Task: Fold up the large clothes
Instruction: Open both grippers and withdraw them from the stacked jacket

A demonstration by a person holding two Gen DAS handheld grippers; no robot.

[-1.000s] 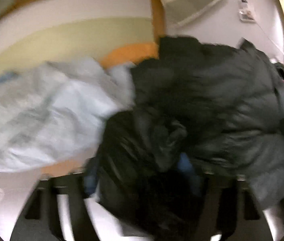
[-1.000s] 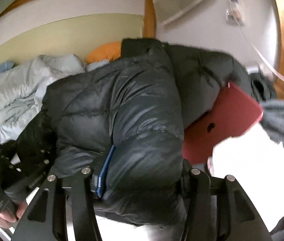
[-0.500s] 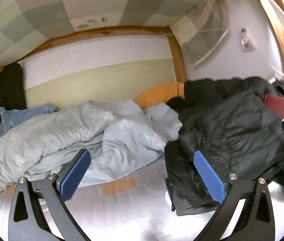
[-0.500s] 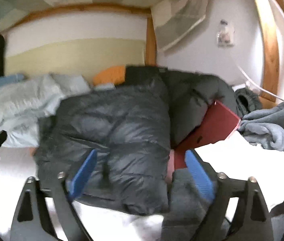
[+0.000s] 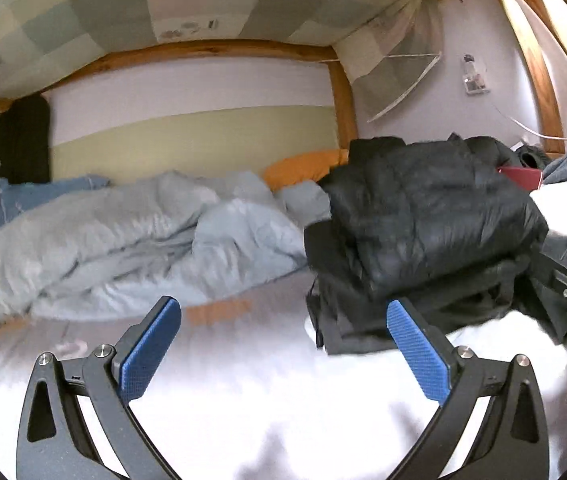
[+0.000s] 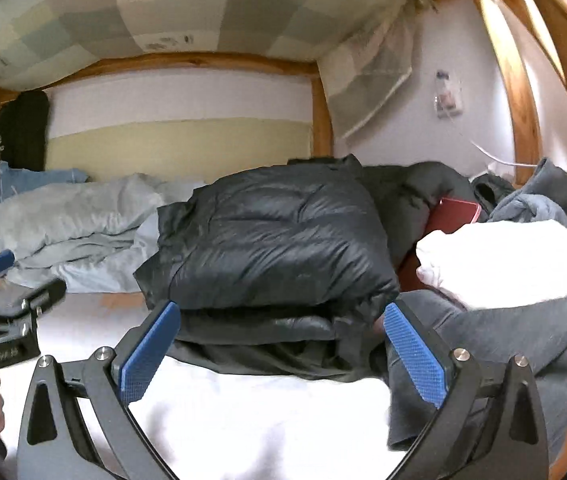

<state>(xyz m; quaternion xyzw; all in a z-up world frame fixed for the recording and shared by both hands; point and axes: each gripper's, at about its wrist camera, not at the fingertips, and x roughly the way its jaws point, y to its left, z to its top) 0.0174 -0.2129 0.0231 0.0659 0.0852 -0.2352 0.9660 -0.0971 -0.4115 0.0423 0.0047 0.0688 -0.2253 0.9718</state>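
Both claws stand wide apart and hold nothing. The left gripper (image 5: 283, 352) hangs over the white sheet (image 5: 243, 400), and the right gripper (image 6: 281, 352) faces the black puffer jacket (image 6: 275, 240), which lies folded in layers on the sheet. A pale blue duvet (image 5: 123, 240) lies beside the jacket, and a red laptop (image 6: 451, 216) leans behind it.

Both grippers have released the folded jacket (image 6: 275, 240) and withdrawn.
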